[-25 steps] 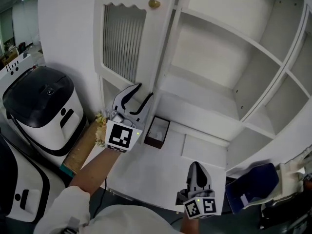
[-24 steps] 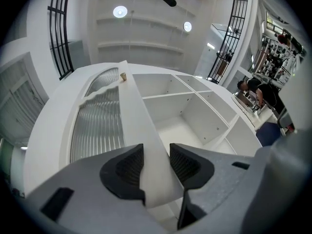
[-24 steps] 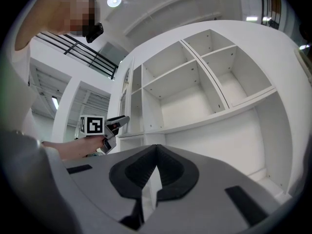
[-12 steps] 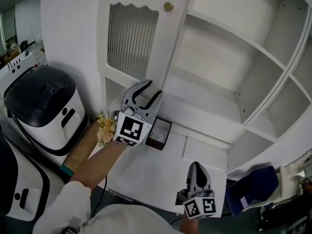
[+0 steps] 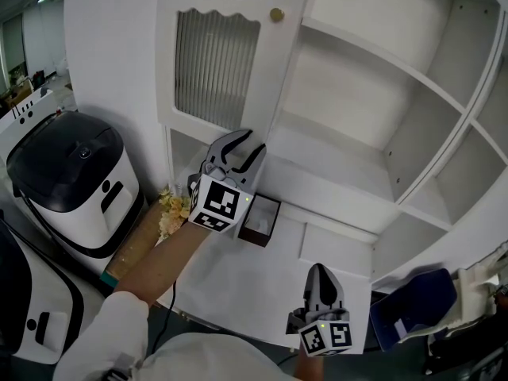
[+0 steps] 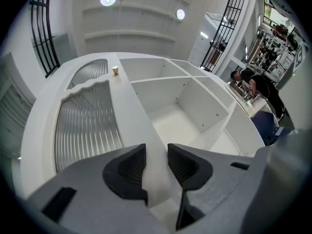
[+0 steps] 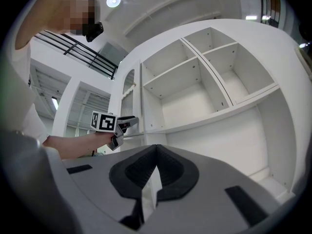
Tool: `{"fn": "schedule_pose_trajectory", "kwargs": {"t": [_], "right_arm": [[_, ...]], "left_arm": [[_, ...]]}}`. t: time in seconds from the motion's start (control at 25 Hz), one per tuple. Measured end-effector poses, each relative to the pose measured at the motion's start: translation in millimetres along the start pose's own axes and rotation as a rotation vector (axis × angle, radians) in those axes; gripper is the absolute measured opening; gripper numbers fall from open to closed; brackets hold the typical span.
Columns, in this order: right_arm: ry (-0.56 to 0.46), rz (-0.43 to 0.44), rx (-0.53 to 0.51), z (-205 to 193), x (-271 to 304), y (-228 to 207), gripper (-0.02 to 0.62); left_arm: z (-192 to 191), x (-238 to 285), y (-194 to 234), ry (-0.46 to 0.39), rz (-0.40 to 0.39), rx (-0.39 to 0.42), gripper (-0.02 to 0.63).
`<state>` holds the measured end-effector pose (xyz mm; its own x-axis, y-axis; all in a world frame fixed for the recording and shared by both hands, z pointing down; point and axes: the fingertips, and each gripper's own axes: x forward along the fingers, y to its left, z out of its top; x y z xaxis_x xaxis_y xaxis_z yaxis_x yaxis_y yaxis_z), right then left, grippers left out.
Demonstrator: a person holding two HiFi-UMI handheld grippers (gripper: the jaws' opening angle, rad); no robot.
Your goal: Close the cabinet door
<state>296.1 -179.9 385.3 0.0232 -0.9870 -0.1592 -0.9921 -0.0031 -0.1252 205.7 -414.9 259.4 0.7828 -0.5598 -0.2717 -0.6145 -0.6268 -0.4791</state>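
The left hand-held gripper [image 5: 248, 143] has its jaws apart and closing. The lower free edge of the white cabinet door with a ribbed glass panel [image 5: 214, 62] shows between them, still swung open. Open white shelves [image 5: 357, 94] stand just right. Lower right, over the white counter [image 5: 238, 284], the right hand-held gripper [image 5: 319, 270] is pressed together, empty.

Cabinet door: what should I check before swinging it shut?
1. Reach: left gripper at the lower corner of the white cabinet door with ribbed glass panel: ok.
2. Grip: jaws closing, door edge in the gap, pads not pressing yet: not ok.
3. Nothing sticking out of the white shelves: ok.
4. Swing clears the small dark box on the counter: cannot tell.
5. The right gripper is shut, empty, away from the door: ok.
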Motion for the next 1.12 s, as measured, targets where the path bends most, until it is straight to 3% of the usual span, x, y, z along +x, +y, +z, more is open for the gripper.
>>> {"fn": "schedule_pose_trajectory", "kwargs": {"t": [0.48, 0.8, 1.0, 1.12], "right_arm": [[0.013, -0.013, 0.002, -5.1, 0.6, 2.0, -0.002], [0.02, 0.03, 0.007, -5.6, 5.9, 16.4, -0.002], [0.035, 0.073, 0.008, -9.2, 9.3, 34.6, -0.001], [0.031, 0.107, 0.01, -7.5, 11.8, 50.4, -0.001]], "left_arm": [[-8.8, 22.4, 8.5, 0.034, 0.003, -0.026, 0.109], [-5.6, 18.1, 14.8, 0.018, -0.009, -0.142, 0.104], [-5.0, 11.8, 24.4, -0.02, -0.026, -0.235, 0.058], [-4.3, -0.5, 28.4, -0.015, -0.026, -0.23, 0.017]]}}
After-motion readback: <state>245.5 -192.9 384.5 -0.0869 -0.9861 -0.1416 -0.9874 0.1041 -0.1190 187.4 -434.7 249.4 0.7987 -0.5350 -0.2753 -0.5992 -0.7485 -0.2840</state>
